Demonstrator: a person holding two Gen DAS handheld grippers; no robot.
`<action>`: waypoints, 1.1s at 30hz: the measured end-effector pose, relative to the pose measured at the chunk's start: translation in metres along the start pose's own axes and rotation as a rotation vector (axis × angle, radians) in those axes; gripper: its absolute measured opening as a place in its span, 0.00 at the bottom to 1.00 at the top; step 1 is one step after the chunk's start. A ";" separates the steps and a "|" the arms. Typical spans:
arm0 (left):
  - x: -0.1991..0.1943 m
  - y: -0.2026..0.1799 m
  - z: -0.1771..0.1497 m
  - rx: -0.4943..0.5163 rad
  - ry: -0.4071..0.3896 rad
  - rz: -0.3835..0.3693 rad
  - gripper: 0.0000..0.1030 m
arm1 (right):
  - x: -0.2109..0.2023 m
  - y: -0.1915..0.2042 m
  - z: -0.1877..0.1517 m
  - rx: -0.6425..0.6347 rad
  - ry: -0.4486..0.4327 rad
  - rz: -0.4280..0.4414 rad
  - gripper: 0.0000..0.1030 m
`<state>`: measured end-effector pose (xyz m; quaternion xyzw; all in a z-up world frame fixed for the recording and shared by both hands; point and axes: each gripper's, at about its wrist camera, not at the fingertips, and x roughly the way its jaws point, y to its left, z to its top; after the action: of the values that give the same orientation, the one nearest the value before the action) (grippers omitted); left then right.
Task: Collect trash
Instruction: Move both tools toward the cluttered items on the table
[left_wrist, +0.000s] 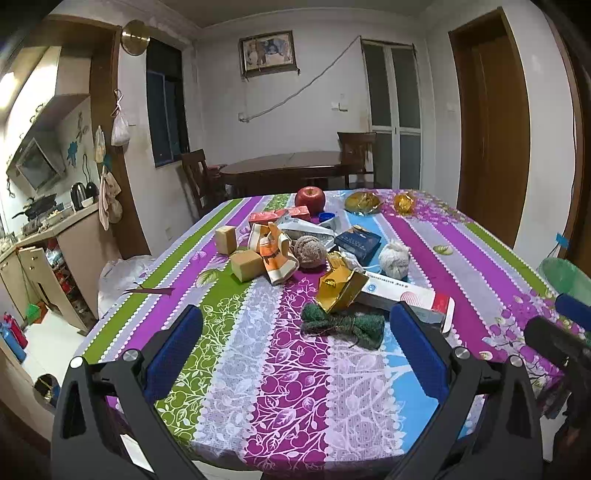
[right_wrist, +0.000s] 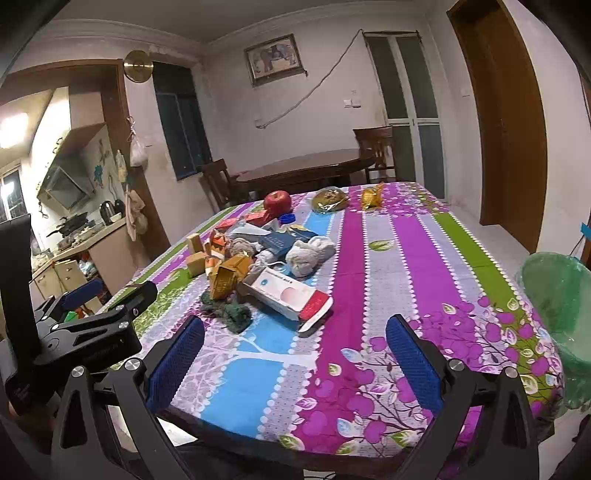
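Observation:
A heap of litter lies mid-table: a crumpled gold foil box (left_wrist: 340, 287) (right_wrist: 229, 275), a white and red carton (left_wrist: 406, 295) (right_wrist: 290, 295), an orange wrapper (left_wrist: 275, 254), a dark blue box (left_wrist: 357, 240) (right_wrist: 282, 242), and a green yarn bow (left_wrist: 341, 325) (right_wrist: 231, 314). My left gripper (left_wrist: 295, 332) is open and empty, hovering above the near table edge just short of the green bow. Above the near right part of the table, my right gripper (right_wrist: 295, 343) is open with nothing between its fingers, short of the carton. A green-lined bin (right_wrist: 557, 317) (left_wrist: 565, 278) stands by the table's right side.
The striped tablecloth (left_wrist: 280, 387) (right_wrist: 406, 258) also holds a red apple (left_wrist: 310, 197) (right_wrist: 277, 201), two tan blocks (left_wrist: 240, 254), brown and white yarn balls (left_wrist: 394, 257), and gold wrappers (left_wrist: 403, 203) at the far end. A wooden table and chairs (left_wrist: 284, 168) stand behind; a kitchen counter is left.

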<state>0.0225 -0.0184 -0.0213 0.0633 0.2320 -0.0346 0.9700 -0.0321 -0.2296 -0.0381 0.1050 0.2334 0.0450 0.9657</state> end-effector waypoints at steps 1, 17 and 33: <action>-0.001 -0.001 0.000 0.006 -0.001 -0.002 0.95 | 0.000 -0.001 0.000 0.000 -0.001 -0.012 0.95; 0.000 -0.003 0.003 0.026 -0.002 -0.004 0.95 | 0.003 -0.010 0.007 0.010 -0.001 -0.109 0.95; 0.032 0.014 0.014 -0.047 0.025 0.044 0.95 | 0.019 -0.004 0.037 -0.080 -0.103 -0.182 0.95</action>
<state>0.0585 -0.0079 -0.0220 0.0460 0.2435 -0.0068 0.9688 0.0019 -0.2380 -0.0155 0.0470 0.1902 -0.0392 0.9798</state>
